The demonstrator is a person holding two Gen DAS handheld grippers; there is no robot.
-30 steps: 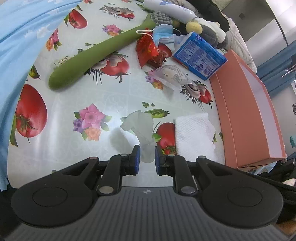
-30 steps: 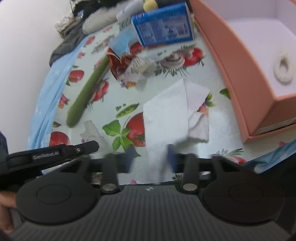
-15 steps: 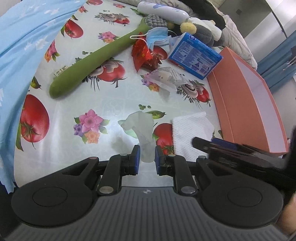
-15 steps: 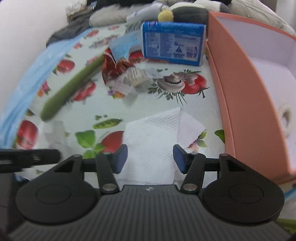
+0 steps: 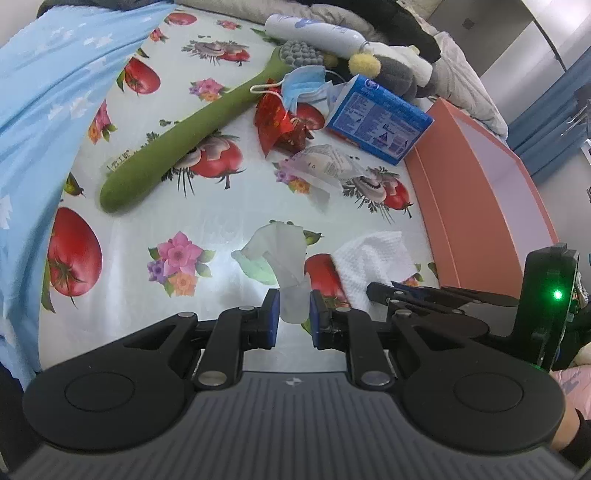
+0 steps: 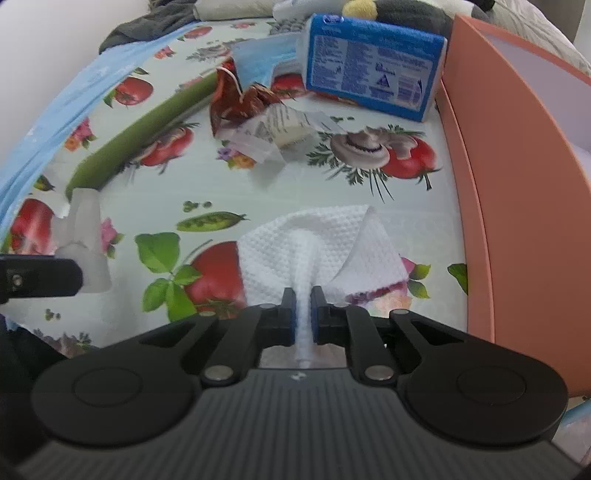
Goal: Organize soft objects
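My left gripper [image 5: 291, 314] is shut on a thin translucent tissue [image 5: 284, 254], whose free end trails onto the flowered tablecloth [image 5: 221, 206]. My right gripper [image 6: 303, 310] is closing and its pads pinch a bunched fold of a white waffle-textured paper towel [image 6: 325, 247] that lies beside the orange box. In the left wrist view the towel [image 5: 376, 258] and the right gripper [image 5: 399, 293] show at the right. In the right wrist view the tissue [image 6: 86, 236] and a left finger [image 6: 40, 275] show at the left edge.
An orange box [image 5: 476, 184] stands open along the right. Behind lie a long green brush [image 5: 192, 136], a blue face mask [image 5: 303, 85], a red wrapper [image 5: 277, 122], a clear printed packet [image 5: 321, 166], a blue tissue pack [image 5: 380, 120], a white bottle [image 5: 314, 31] and plush toys. Blue cloth [image 5: 48, 110] covers the left.
The right gripper rolled, came down over the paper towel and its jaws closed onto a fold of it. The left gripper kept its grip on the tissue and rose a little.
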